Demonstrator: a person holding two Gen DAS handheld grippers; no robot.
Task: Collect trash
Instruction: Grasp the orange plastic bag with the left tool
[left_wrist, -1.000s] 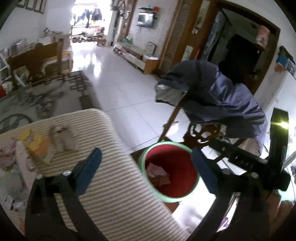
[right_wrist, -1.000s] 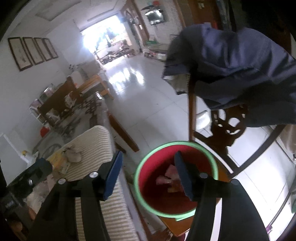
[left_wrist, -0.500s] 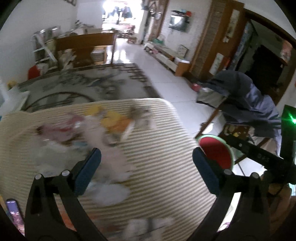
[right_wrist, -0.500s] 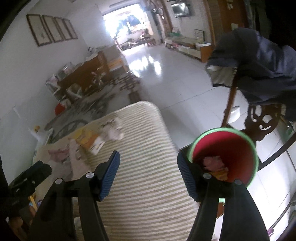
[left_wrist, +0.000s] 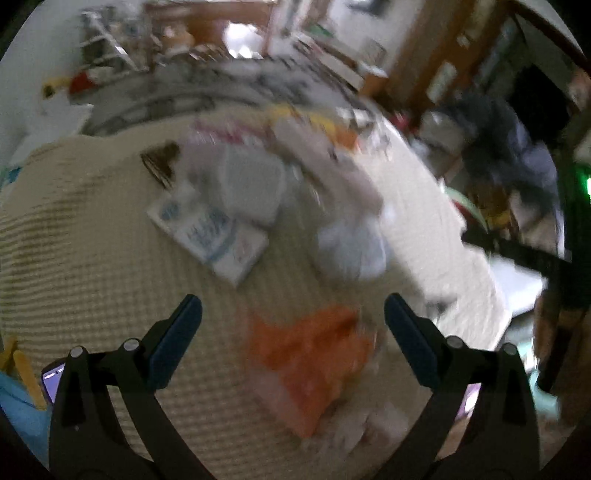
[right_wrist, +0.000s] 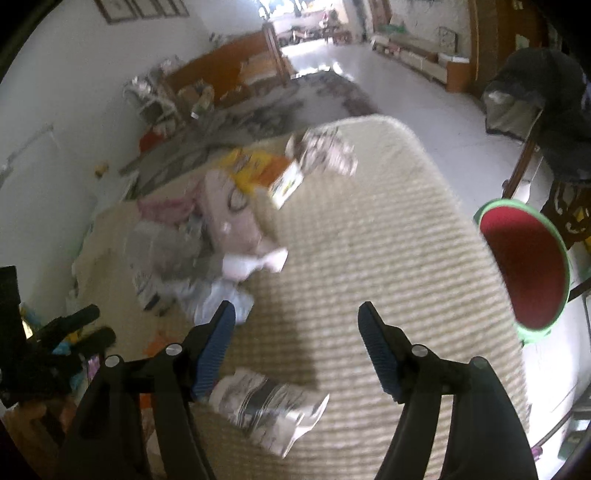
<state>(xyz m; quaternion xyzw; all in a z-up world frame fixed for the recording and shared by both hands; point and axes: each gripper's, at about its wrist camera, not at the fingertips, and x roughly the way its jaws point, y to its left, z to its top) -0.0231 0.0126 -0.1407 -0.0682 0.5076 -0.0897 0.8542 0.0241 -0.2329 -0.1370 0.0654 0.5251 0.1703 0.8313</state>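
Litter lies across a cream striped table cover (right_wrist: 369, 240). In the blurred left wrist view my left gripper (left_wrist: 291, 314) stands open above an orange wrapper (left_wrist: 310, 354), with a white printed box (left_wrist: 210, 236) and a crumpled white bag (left_wrist: 351, 243) beyond it. My right gripper (right_wrist: 295, 321) is empty, its jaws opening, over bare cloth; a crumpled printed wrapper (right_wrist: 269, 410) lies just below its left finger. A pink package (right_wrist: 236, 214), a yellow-orange box (right_wrist: 262, 173) and a crumpled paper (right_wrist: 325, 151) lie farther off. The red bin with a green rim (right_wrist: 528, 262) stands at the table's right edge.
A wooden chair draped with a dark blue garment (right_wrist: 550, 110) stands behind the bin. A patterned rug (right_wrist: 277, 107) and white tiled floor (right_wrist: 424, 96) lie past the table. The other gripper's dark fingers (right_wrist: 70, 328) show at the left of the right wrist view.
Both grippers have swung left from over the red bin to over the littered table and tilted further down. The bin has slid to the right edge of both views.
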